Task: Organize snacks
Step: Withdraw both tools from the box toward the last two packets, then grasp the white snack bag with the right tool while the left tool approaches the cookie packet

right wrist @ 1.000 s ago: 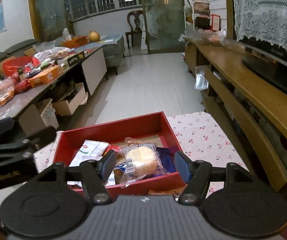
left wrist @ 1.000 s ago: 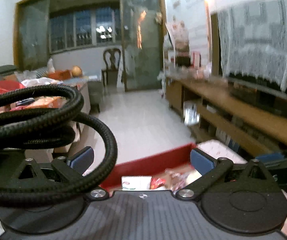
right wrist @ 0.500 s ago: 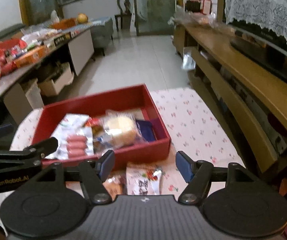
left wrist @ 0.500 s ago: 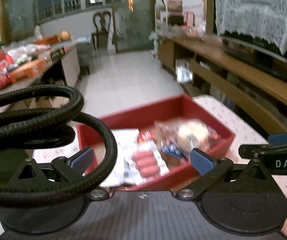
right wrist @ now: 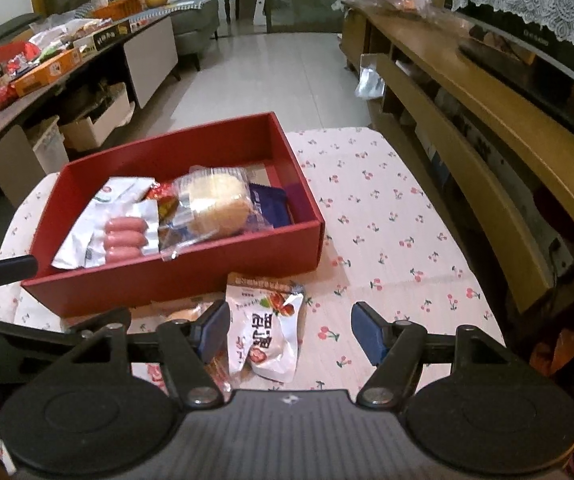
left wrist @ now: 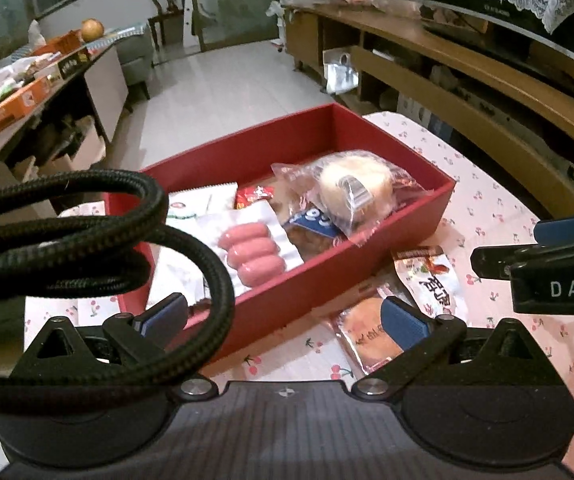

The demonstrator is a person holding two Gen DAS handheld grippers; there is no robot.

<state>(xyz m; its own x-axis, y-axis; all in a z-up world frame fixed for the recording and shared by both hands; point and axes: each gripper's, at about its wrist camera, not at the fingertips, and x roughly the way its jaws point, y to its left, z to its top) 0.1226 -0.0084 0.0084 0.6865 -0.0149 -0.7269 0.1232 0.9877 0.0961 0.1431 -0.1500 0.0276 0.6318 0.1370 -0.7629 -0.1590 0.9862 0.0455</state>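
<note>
A red box (right wrist: 191,276) (left wrist: 327,276) on the cherry-print tablecloth (right wrist: 387,216) holds several snacks: a sausage pack (right wrist: 125,236) (left wrist: 251,254), a wrapped round cake (right wrist: 217,204) (left wrist: 353,186), a blue packet (right wrist: 269,204). In front of the box lie a white snack bag (right wrist: 265,336) (left wrist: 431,276) and an orange-brown pastry pack (left wrist: 367,332). My right gripper (right wrist: 291,332) is open, low over the white bag. My left gripper (left wrist: 283,316) is open and empty, before the box's front wall.
A wooden TV bench (right wrist: 487,120) runs along the right. A cluttered low table (right wrist: 47,68) with boxes stands at the left. A black braided cable (left wrist: 87,240) loops across the left wrist view. Tiled floor (right wrist: 271,76) lies beyond.
Both grippers have tilted down and pulled back toward the table's near side. The box and the loose packs in front of it came into fuller view. Both stay open.
</note>
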